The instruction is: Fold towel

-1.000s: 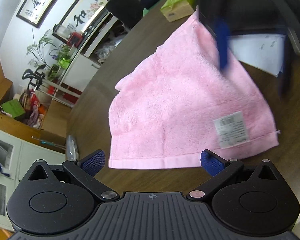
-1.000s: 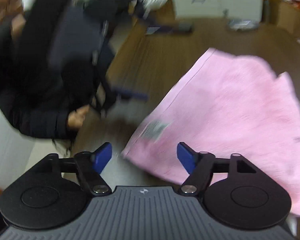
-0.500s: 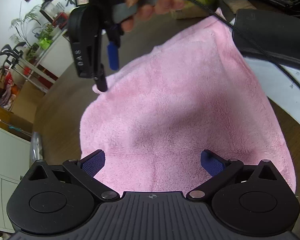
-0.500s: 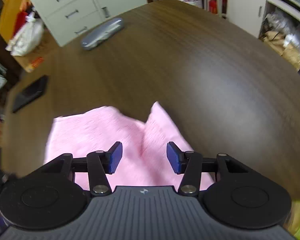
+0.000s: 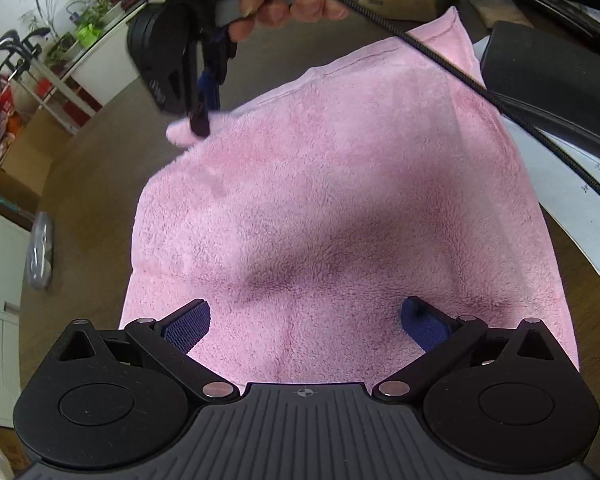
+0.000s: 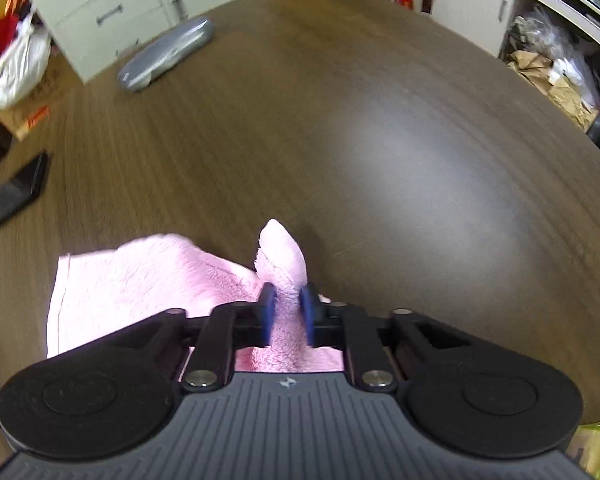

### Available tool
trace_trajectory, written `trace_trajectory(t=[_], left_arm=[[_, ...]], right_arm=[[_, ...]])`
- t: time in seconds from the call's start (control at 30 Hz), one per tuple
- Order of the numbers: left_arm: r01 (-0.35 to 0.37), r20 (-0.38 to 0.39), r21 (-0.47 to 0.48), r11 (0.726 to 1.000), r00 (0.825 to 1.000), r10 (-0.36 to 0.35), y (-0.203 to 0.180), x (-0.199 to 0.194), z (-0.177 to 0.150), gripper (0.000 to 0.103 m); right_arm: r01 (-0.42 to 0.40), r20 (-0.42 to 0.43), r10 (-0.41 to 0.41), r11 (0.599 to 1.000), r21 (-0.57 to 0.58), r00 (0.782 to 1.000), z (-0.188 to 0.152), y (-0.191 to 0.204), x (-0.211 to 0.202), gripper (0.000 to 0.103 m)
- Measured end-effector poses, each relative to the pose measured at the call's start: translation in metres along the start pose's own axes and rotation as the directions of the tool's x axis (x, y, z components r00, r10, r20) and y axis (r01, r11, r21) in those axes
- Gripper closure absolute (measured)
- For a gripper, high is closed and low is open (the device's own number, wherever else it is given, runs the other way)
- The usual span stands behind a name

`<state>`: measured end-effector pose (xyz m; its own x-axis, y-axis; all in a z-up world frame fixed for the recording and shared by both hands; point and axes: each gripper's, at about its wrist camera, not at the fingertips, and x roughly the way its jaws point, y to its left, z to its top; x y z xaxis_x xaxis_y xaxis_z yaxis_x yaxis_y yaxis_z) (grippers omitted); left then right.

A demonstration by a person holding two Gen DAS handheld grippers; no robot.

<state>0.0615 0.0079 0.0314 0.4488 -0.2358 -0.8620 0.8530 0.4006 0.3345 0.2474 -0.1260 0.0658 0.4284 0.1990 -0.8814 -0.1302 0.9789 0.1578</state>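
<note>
A pink towel (image 5: 340, 208) lies spread on the dark wooden table (image 5: 88, 184). My left gripper (image 5: 306, 326) is open, its blue pads hovering over the towel's near edge, holding nothing. My right gripper (image 6: 286, 310) is shut on a corner of the towel (image 6: 282, 254), which sticks up between its pads. In the left wrist view the right gripper (image 5: 202, 120) pinches the towel's far left corner and lifts it slightly.
White papers (image 5: 580, 184) and a black object (image 5: 548, 68) lie right of the towel. A grey case (image 6: 166, 54) and a black phone (image 6: 14, 192) lie on the table to the left in the right wrist view. Cabinets (image 6: 100, 4) stand beyond the edge.
My right gripper swung across to the towel's far corner and closed on it. My left gripper moved forward over the towel's near edge and stayed open.
</note>
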Motion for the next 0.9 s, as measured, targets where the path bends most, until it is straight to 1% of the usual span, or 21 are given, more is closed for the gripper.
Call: trace_trajectory(t=[0.1,0.17,0.3,0.4,0.43,0.47,0.5,0.53,0.57,0.63,0.67,0.7,0.73,0.77,0.8,0.87,0.9], left_arm=[[0.003,-0.001,-0.009,1.0,1.0,-0.003,0.001,-0.002,-0.002,0.0],[0.003,-0.001,-0.009,1.0,1.0,-0.003,0.002,-0.005,-0.002,0.0],[0.003,-0.002,-0.036,0.999,1.0,-0.003,0.002,-0.009,-0.004,0.0],[0.007,0.002,-0.071,0.997,1.0,-0.007,0.004,-0.01,-0.005,0.0],[0.009,0.003,-0.077,0.997,1.0,-0.008,0.004,-0.01,-0.005,0.0],[0.01,0.005,-0.084,0.996,1.0,-0.01,0.005,-0.01,-0.005,0.0],[0.008,0.007,-0.083,0.997,1.0,-0.007,0.006,-0.009,-0.005,0.0],[-0.007,0.007,-0.07,0.997,1.0,0.007,0.004,-0.01,-0.005,0.0],[-0.025,0.006,-0.055,0.998,1.0,0.025,0.002,-0.011,-0.005,0.0],[-0.059,0.012,-0.016,0.998,0.998,0.06,-0.005,-0.018,-0.004,0.0],[-0.064,0.022,0.005,0.998,0.998,0.064,-0.008,-0.025,-0.006,0.0],[-0.064,0.033,0.015,0.998,0.997,0.064,-0.01,-0.031,-0.008,0.0],[-0.065,0.043,0.017,0.998,0.997,0.064,-0.011,-0.035,-0.009,0.0],[-0.05,0.067,0.01,0.999,0.997,0.049,-0.014,-0.048,-0.015,0.0],[-0.034,0.079,0.006,0.999,0.996,0.034,-0.018,-0.057,-0.019,0.0],[0.029,0.099,0.041,0.999,0.995,-0.033,-0.031,-0.074,-0.03,0.0],[0.038,0.102,0.061,0.997,0.994,-0.044,-0.038,-0.08,-0.034,0.0]], right_arm=[[0.034,0.048,-0.036,0.998,0.055,0.998,0.004,-0.027,-0.007,0.094],[0.058,0.07,-0.063,0.995,0.076,0.996,0.004,-0.038,-0.007,0.094],[0.148,0.102,-0.161,0.982,0.12,0.982,0.0,-0.057,-0.003,0.093],[0.163,0.128,-0.183,0.974,0.157,0.975,-0.003,-0.066,0.0,0.09],[0.153,0.128,-0.175,0.975,0.16,0.976,-0.003,-0.069,0.0,0.088],[0.15,0.129,-0.172,0.975,0.162,0.977,-0.003,-0.072,-0.003,0.078],[0.158,0.136,-0.18,0.974,0.161,0.974,-0.003,-0.073,-0.008,0.049],[0.166,0.158,-0.191,0.973,0.158,0.969,-0.004,-0.073,-0.015,0.029],[0.175,0.214,-0.205,0.973,0.151,0.955,-0.007,-0.072,-0.028,0.005],[0.184,0.307,-0.22,0.973,0.141,0.926,-0.013,-0.069,-0.052,0.004],[0.152,0.301,-0.189,0.978,0.14,0.935,-0.017,-0.07,-0.062,0.004],[0.087,0.262,-0.119,0.988,0.13,0.958,-0.026,-0.074,-0.077,0.005],[0.026,0.204,-0.044,0.996,0.089,0.978,-0.039,-0.074,-0.09,0.005],[0.0,0.171,-0.008,0.999,0.044,0.985,-0.052,-0.072,-0.099,0.005],[-0.007,0.141,0.006,1.0,0.01,0.99,-0.065,-0.071,-0.105,0.005],[-0.026,0.073,0.029,0.998,-0.049,0.997,-0.093,-0.071,-0.118,0.006],[-0.039,0.028,0.04,0.998,-0.048,0.999,-0.11,-0.076,-0.122,0.007]])
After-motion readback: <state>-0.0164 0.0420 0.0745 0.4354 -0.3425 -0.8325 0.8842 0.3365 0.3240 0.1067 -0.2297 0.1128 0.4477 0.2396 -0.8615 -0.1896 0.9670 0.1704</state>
